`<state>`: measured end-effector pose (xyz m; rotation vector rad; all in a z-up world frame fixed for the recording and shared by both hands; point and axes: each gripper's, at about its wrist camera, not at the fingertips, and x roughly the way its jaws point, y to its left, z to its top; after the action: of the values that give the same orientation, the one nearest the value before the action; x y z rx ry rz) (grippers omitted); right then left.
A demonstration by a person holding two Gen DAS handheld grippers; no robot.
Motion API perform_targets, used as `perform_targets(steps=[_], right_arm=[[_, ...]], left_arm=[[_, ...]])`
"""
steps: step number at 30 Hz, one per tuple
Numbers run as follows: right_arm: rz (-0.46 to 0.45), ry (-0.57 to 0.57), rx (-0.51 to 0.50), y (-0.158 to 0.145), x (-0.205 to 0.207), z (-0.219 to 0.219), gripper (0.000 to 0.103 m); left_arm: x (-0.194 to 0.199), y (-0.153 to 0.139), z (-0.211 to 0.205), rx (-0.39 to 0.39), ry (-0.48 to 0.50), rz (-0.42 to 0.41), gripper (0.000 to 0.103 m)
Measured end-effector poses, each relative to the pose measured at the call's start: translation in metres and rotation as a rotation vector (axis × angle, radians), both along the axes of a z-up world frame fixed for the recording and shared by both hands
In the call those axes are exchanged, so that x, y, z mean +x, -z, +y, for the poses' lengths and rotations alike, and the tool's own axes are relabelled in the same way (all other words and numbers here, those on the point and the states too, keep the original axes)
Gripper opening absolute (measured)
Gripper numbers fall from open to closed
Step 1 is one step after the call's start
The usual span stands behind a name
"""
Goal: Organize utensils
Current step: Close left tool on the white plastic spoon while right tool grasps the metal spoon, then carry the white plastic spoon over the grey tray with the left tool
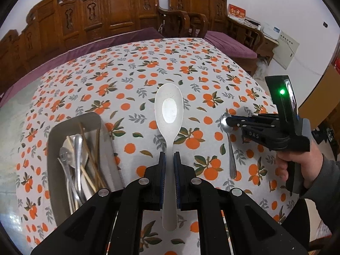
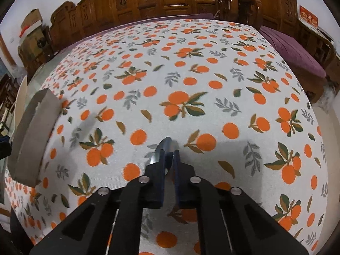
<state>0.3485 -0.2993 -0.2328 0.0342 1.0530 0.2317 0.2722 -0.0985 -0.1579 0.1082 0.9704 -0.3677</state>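
The left gripper (image 1: pixel 169 159) points steeply down, its 2 blue-padded jaws clamped on the neck of a large white plastic serving spoon (image 1: pixel 169 114) held above the orange-print tablecloth (image 1: pixel 127 78). At its left, a grey rectangular tray (image 1: pixel 53 140) holds metal spoons and wooden chopsticks. The right gripper (image 2: pixel 169 159), marked "DAS" and held in a grey-sleeved hand (image 1: pixel 297 165), tilts down over a small shiny steel spoon (image 1: pixel 228 140) lying on the cloth, its jaws closed narrowly over the spoon's bowl.
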Motion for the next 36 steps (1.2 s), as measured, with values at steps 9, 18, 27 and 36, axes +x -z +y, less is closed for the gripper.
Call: perform_targets(steps=[9,18,27,36], right_arm=[[-0.031,-0.013,0.007,-0.026,-0.01,0.014,0.001],[-0.112,-0.057,0.006,-0.071,-0.02,0.032,0.001],[-0.167,-0.113,0.017,-0.104,-0.029,0.059,0.001],[-0.172,-0.199,0.031,-0.115,-0.029,0.101,0.002]], left_arm=[[-0.009,-0.019,0.027,-0.005,-0.042,-0.042,0.007],[-0.013,-0.031,0.063,-0.005,-0.105,-0.071,0.007],[-0.014,-0.023,0.097,-0.006,-0.166,-0.058,0.007],[-0.009,0.004,0.133,-0.001,-0.223,0.001,0.007]])
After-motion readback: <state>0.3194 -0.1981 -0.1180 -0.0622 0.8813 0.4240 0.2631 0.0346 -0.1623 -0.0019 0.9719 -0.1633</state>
